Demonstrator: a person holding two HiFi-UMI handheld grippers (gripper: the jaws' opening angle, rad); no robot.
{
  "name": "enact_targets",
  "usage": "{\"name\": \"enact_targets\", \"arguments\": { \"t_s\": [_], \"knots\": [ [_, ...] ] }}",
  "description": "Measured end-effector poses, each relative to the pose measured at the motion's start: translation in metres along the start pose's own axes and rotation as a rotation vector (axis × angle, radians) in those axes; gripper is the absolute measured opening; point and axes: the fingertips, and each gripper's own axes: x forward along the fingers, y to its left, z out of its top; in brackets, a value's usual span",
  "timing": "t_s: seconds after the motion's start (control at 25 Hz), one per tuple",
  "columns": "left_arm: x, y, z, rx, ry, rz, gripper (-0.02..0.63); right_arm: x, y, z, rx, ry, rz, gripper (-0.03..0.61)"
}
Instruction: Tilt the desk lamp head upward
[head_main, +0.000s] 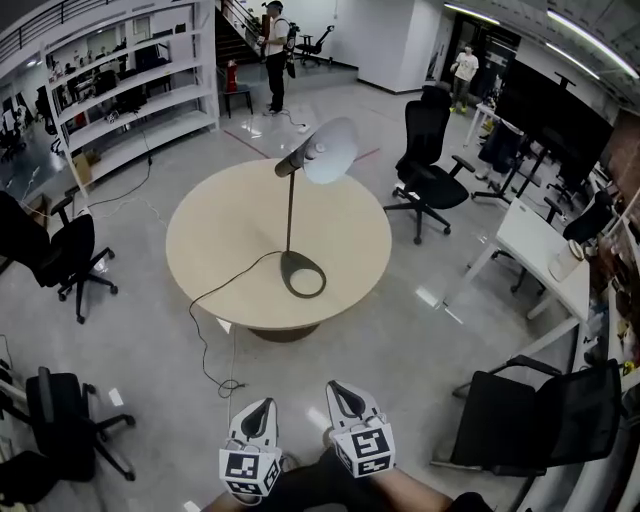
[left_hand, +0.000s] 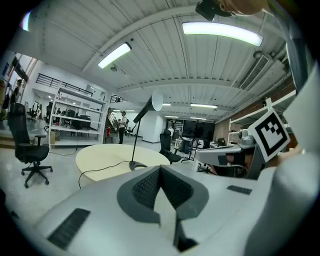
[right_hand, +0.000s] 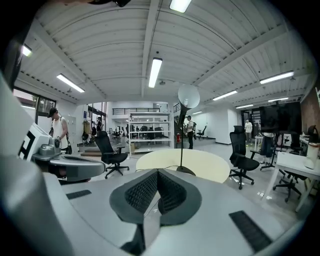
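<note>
Before the table (head_main: 220, 240) hover left gripper (head_main: 262, 405) and right gripper (head_main: 339, 388); jaws together.

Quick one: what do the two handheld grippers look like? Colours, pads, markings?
The left gripper and right gripper match: pale grey moulded shells, dark grey cross-hatched pads set in a dark collar, and dark ribbed strips on the shell. Each carries a cube with black-and-white square markers. No cables show.

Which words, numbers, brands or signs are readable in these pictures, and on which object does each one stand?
No readable text anywhere.
Left marker cube, right marker cube: square patterns only, no letters.
Shelving unit: contents too small to read.
Desk lamp: no label visible.
</note>
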Motion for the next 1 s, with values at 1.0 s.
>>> {"name": "enact_targets", "arguments": {
  "t_s": [1.0],
  "knots": [
    [-0.135,-0.257,-0.105,-0.025,-0.003,0.163,0.046,-0.274,-0.029,-0.097,-0.048,-0.040,0.122,0.015]
  ]
}}
